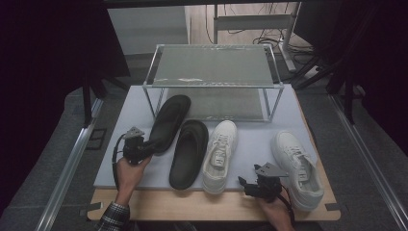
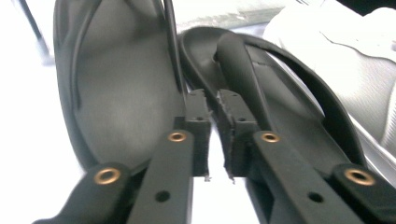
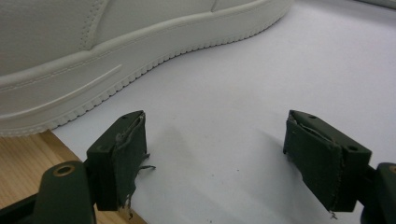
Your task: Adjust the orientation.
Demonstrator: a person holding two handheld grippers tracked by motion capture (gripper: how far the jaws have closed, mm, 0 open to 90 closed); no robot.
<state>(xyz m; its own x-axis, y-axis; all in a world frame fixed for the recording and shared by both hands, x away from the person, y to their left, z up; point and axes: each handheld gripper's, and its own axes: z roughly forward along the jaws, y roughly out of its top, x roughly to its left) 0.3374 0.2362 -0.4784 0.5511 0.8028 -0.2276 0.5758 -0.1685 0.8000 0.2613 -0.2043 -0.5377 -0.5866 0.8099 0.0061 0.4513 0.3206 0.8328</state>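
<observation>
Lying on the table's grey mat, the left black slipper (image 1: 168,122) was gripped at its heel rim by the left tool (image 2: 212,109), jaws nearly closed. The right tool (image 3: 215,154) was held wide, empty, beside a white sneaker (image 3: 93,51).

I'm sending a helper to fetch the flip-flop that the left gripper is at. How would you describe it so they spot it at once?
Start at the metal rack at the back of the grey mat. Four shoes lie in a row before it; take the leftmost flip-flop. Unlike the other black flip-flop, its toe reaches under the rack, and the left gripper is at its heel.
</observation>
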